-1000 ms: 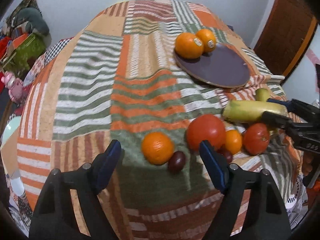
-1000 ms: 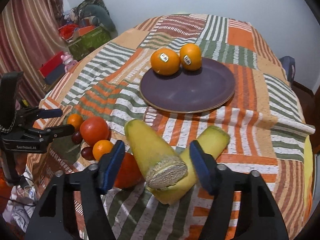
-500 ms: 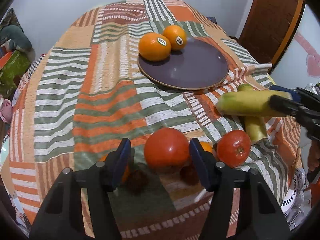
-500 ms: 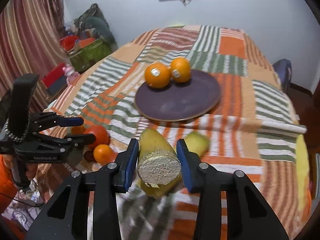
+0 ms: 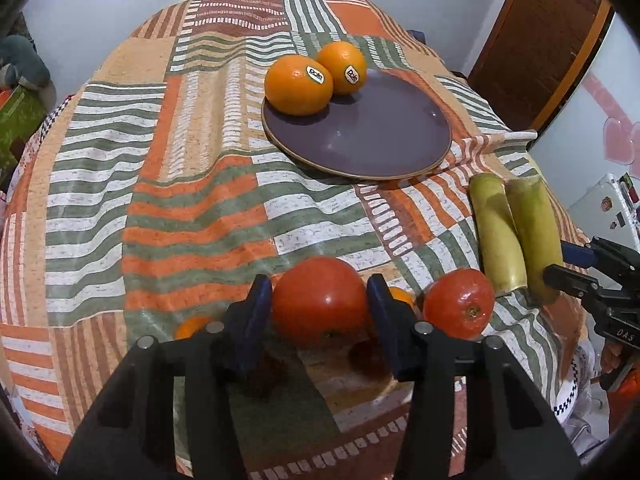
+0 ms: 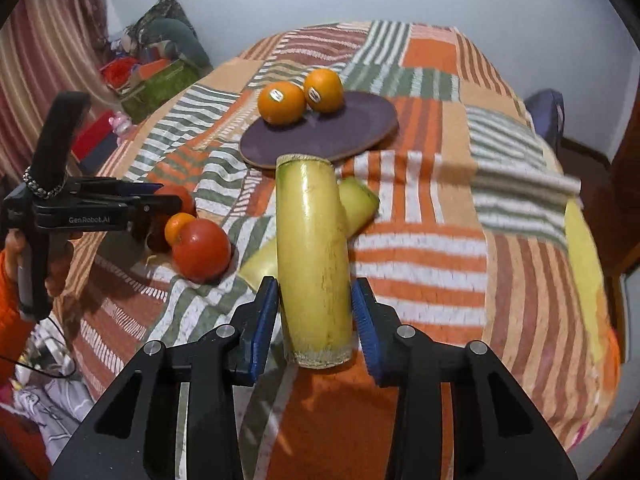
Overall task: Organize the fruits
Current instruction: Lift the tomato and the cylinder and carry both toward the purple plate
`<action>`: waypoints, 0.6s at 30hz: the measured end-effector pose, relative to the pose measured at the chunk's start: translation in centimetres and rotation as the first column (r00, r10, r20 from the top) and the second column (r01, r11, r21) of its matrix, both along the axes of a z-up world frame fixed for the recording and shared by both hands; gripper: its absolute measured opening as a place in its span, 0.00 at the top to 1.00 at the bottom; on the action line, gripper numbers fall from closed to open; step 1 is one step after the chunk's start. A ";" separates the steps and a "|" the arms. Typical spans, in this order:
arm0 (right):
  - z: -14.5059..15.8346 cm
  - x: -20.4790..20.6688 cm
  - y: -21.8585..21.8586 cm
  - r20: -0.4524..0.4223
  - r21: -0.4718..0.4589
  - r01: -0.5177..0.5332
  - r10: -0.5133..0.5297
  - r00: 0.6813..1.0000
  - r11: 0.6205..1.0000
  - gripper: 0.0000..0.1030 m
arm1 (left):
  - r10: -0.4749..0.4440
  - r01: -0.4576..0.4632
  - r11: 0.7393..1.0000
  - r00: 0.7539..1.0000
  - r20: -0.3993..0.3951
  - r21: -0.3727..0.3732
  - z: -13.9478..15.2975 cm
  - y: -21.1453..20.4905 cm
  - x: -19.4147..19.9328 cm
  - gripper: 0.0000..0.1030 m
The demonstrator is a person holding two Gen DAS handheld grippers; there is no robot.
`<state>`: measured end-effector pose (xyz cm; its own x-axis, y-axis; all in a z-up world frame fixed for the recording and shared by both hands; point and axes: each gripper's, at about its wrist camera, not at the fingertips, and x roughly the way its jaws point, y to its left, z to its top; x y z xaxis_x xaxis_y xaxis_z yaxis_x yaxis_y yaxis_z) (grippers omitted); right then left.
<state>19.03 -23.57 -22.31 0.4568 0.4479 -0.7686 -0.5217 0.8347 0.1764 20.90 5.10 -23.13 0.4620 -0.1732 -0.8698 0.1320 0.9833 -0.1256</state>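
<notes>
My left gripper (image 5: 318,314) is shut on a large red tomato (image 5: 319,305) near the table's front edge. A second tomato (image 5: 459,304) lies to its right, with small oranges and dark plums partly hidden behind the fingers. My right gripper (image 6: 316,320) is shut on a yellow-green cut stalk piece (image 6: 314,256) and holds it pointing at the plate; it also shows in the left wrist view (image 5: 536,236). A second stalk piece (image 6: 352,210) lies beneath. Two stickered oranges (image 5: 299,85) sit on the purple plate (image 5: 384,140).
A striped patchwork cloth (image 5: 180,200) covers the round table. A wooden door (image 5: 540,40) stands at the back right. Boxes and toys (image 6: 156,76) sit on the floor to the left. A blue chair (image 6: 546,112) stands behind the table.
My left gripper closed on the large tomato. My right gripper turned the stalk piece from end-on to lengthwise and lifted it off the second piece.
</notes>
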 end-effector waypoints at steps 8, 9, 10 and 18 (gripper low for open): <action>-0.6 2.0 0.4 -0.035 -0.038 0.023 -0.024 0.999 0.999 0.61 | 0.002 -0.002 1.000 1.000 -0.004 -0.008 0.1 0.2 -0.2 0.53; -0.9 2.3 0.4 -0.042 -0.041 0.030 -0.031 0.999 0.999 0.60 | 0.003 -0.003 1.000 1.000 -0.005 -0.009 0.1 0.2 -0.3 0.53; -1.3 2.8 0.4 -0.055 -0.041 0.042 -0.044 0.998 0.998 0.60 | 0.005 -0.005 1.000 1.000 -0.005 -0.011 0.2 0.3 -0.4 0.53; -1.9 3.4 -0.4 -0.061 0.003 0.090 -0.089 0.994 0.996 0.66 | 0.029 -0.029 1.000 1.000 0.005 -0.003 0.8 0.9 -0.6 0.53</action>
<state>22.43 -23.94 -24.25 0.4481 0.4122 -0.7933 -0.4333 0.8763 0.2106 20.27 6.01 -22.34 0.4711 -0.1627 -0.8669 0.1045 0.9862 -0.1283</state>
